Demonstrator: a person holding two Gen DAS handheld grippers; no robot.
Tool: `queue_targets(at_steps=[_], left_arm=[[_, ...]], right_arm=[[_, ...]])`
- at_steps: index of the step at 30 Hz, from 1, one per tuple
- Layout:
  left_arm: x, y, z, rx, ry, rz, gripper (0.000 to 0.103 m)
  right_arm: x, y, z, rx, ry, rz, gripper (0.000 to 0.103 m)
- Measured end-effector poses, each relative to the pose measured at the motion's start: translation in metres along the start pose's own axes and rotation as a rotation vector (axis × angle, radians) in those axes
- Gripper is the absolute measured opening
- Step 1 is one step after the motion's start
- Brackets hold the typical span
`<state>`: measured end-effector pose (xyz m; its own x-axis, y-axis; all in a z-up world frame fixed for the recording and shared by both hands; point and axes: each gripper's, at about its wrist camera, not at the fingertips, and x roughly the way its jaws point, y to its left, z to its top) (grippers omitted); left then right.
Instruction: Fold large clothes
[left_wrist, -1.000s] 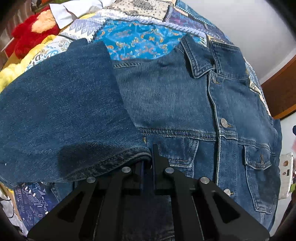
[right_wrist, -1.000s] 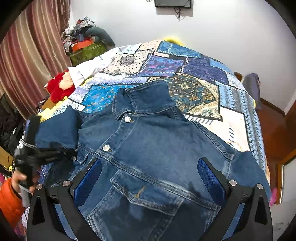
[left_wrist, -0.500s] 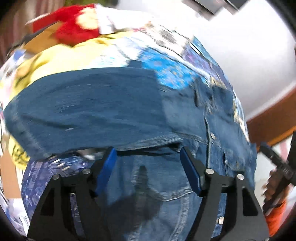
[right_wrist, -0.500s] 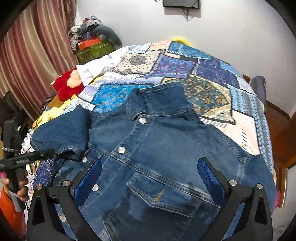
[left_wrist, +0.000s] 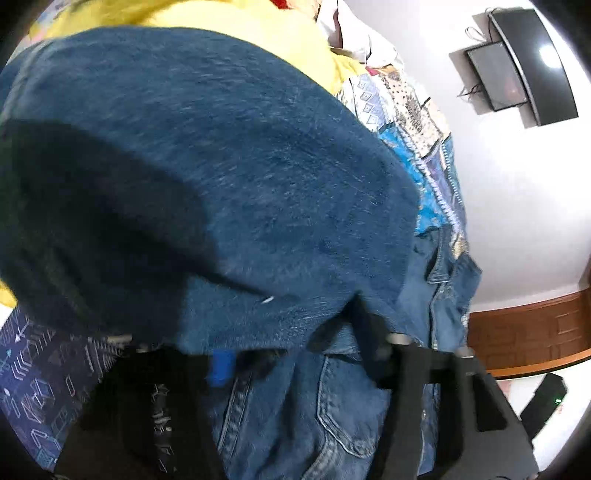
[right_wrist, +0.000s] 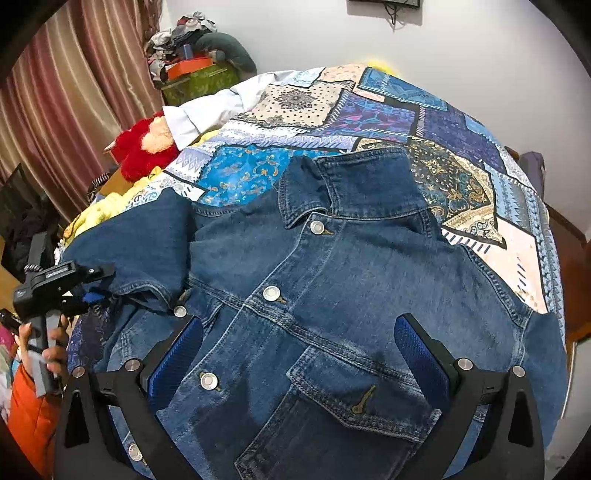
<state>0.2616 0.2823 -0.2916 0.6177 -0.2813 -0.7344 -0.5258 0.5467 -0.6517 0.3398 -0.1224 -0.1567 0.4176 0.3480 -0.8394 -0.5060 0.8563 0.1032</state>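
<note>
The denim jacket (right_wrist: 332, 280) lies face up, buttoned, on the bed's patchwork quilt (right_wrist: 373, 107); one sleeve (left_wrist: 207, 177) is folded in over its chest; the left hand-held gripper (left_wrist: 295, 354) sits at that sleeve's cuff, jaws closing, the cuff draped over the fingers and hiding whether the pads press it, so its grip cannot be told; the right hand-held gripper (right_wrist: 297, 350) hangs released, jaws wide, above the chest pocket (right_wrist: 354, 391), touching nothing; no writing is readable.
</note>
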Motion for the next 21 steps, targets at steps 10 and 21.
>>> queue_targets(at_steps=[10, 21], left_arm=[[-0.056, -0.140, -0.032, 0.548, -0.315, 0.316, 0.006], [-0.009, -0.318, -0.112, 1.094, -0.232, 0.155, 0.006]], right_arm=[[-0.009, -0.034, -0.010, 0.081, -0.012, 0.010, 0.103], [-0.068, -0.108, -0.033, 0.260, -0.129, 0.001, 0.103]])
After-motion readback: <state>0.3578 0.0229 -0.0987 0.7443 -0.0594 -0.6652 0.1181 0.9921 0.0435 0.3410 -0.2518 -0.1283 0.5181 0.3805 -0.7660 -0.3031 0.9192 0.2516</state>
